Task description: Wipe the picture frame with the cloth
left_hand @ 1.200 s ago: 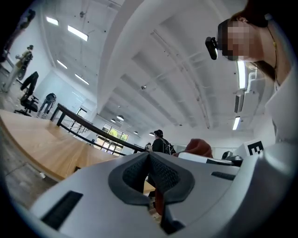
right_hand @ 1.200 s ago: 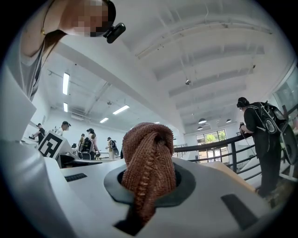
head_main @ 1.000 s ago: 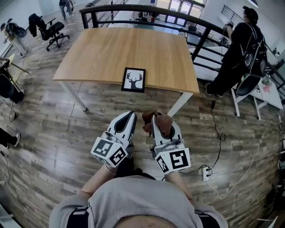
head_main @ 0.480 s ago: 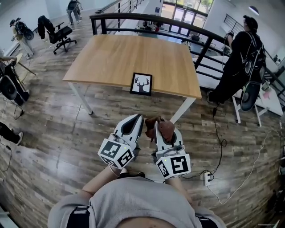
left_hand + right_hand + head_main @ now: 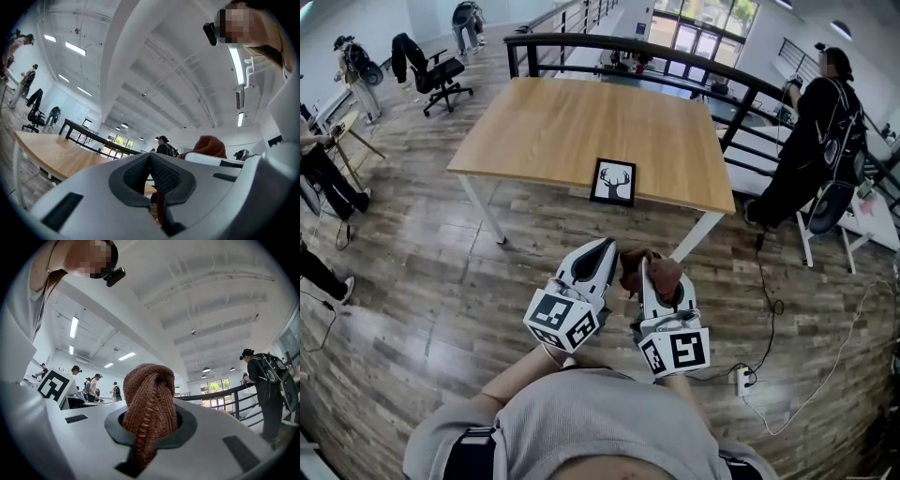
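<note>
A black picture frame (image 5: pixel 614 182) with a deer-head print lies flat near the front edge of a wooden table (image 5: pixel 581 127). My right gripper (image 5: pixel 645 267) is shut on a bunched brown cloth (image 5: pixel 649 272), which bulges out between its jaws (image 5: pixel 149 413). My left gripper (image 5: pixel 607 247) is shut with nothing in it, its pads (image 5: pixel 151 173) pressed together. Both grippers hang over the floor in front of the table, short of the frame, and point slightly upward.
A person in black with a backpack (image 5: pixel 811 141) stands to the table's right by a black railing (image 5: pixel 675 66). A power strip and cable (image 5: pixel 741 380) lie on the wood floor at the right. An office chair (image 5: pixel 431 70) and other people stand at the far left.
In the head view the table and frame have shifted right and slightly lower. Both grippers have moved toward the lower right. The cloth stays clamped in the right gripper.
</note>
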Demonstrator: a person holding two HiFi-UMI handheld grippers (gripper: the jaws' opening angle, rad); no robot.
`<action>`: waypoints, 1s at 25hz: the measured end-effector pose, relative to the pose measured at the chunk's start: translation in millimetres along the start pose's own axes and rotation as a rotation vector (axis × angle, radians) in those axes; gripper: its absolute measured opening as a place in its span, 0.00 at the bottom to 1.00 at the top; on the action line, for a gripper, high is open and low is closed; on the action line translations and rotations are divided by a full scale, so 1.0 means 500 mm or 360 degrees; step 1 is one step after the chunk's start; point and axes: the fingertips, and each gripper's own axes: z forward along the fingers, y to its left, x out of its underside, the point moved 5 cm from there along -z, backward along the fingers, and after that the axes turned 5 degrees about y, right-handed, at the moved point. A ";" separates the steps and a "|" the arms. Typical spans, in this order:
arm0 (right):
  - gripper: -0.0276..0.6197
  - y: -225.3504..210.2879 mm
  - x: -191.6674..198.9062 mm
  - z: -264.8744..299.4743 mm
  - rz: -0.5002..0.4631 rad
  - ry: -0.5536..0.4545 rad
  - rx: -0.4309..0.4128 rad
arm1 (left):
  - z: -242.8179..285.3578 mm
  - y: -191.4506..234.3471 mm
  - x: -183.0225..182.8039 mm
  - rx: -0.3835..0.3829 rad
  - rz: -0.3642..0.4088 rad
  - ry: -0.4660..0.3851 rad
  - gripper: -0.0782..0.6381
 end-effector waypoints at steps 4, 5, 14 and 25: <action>0.11 0.004 0.000 0.004 -0.0024 0.0020 -0.0012 | 0.004 0.003 -0.001 -0.0005 -0.0001 0.0005 0.12; 0.11 0.005 -0.001 0.006 -0.0027 0.0019 -0.0015 | 0.005 0.004 -0.002 -0.0007 0.0000 0.0004 0.12; 0.11 0.008 -0.001 0.012 -0.0054 0.0017 -0.0016 | 0.011 0.008 -0.008 -0.0005 -0.0001 -0.0018 0.12; 0.11 0.015 -0.007 0.021 -0.0057 -0.0003 -0.0028 | 0.011 0.013 -0.017 -0.0005 0.0016 -0.0032 0.12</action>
